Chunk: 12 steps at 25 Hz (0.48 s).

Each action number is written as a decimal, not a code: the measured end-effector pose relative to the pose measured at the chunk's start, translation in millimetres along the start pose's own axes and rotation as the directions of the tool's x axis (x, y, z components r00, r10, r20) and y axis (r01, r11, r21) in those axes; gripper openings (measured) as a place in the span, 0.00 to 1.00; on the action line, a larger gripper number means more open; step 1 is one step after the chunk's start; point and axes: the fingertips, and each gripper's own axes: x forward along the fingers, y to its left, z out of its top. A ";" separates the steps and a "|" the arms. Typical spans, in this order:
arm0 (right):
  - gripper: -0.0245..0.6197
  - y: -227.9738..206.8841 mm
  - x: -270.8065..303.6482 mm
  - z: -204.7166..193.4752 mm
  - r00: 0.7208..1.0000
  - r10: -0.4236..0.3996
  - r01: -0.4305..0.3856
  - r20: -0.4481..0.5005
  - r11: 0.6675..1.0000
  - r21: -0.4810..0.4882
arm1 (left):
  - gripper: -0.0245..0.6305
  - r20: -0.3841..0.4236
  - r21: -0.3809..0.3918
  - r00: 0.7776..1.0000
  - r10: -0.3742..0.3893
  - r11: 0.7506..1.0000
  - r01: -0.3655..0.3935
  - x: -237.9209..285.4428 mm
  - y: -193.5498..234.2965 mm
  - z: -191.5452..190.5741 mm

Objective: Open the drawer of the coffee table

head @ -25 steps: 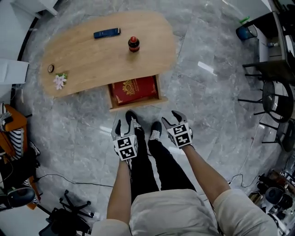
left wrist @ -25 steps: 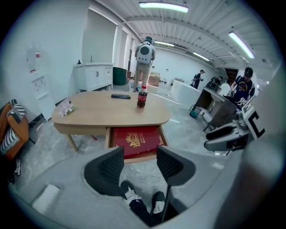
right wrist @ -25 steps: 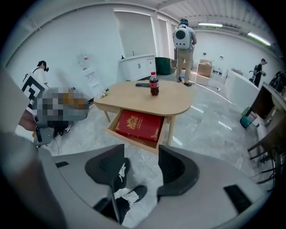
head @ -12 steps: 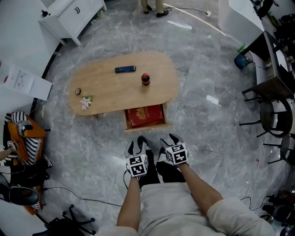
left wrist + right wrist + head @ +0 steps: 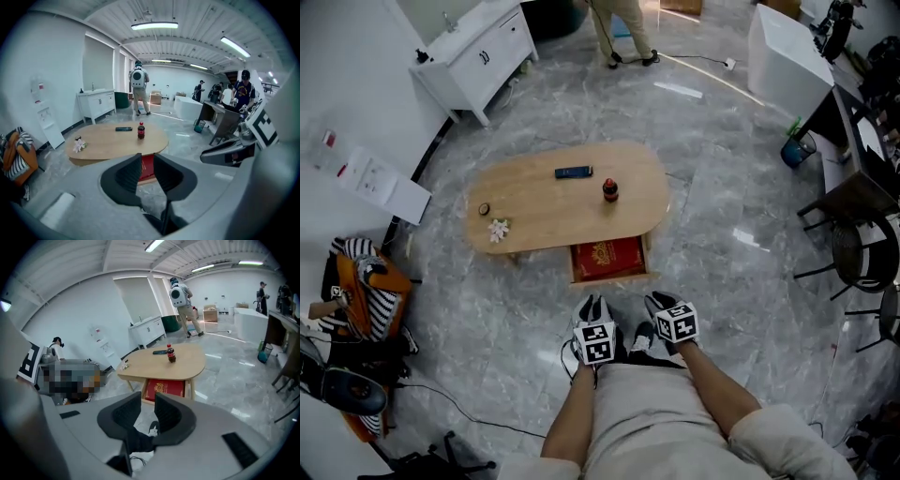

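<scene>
On the grey marble floor (image 5: 741, 272), the coffee table (image 5: 544, 202) has its drawer (image 5: 609, 261) pulled out ahead of you, and your left gripper (image 5: 592, 306) and right gripper (image 5: 664, 302) have just been closing down to a narrow gap with nothing between the jaws.

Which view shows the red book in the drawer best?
The head view: the red book lies whole, seen from above. The right gripper view shows it larger but cut off below. The left gripper view shows only a strip.
</scene>
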 end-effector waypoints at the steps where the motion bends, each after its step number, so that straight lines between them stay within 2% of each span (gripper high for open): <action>1: 0.18 0.6 -1.9 2.9 1.000 0.002 -0.002 0.010 1.000 -0.003 | 0.16 0.005 -0.014 1.000 -0.005 1.000 0.005 -1.8 -0.4 2.4; 5: 0.12 9.4 -11.0 10.9 0.999 0.031 -0.029 0.019 0.996 -0.080 | 0.08 0.023 -0.058 1.000 -0.005 0.998 0.006 -5.7 1.4 8.5; 12: 0.06 9.9 -16.7 21.8 0.998 0.057 -0.054 0.014 0.987 -0.152 | 0.05 0.030 -0.056 0.999 -0.027 0.998 0.029 -9.9 -3.9 20.0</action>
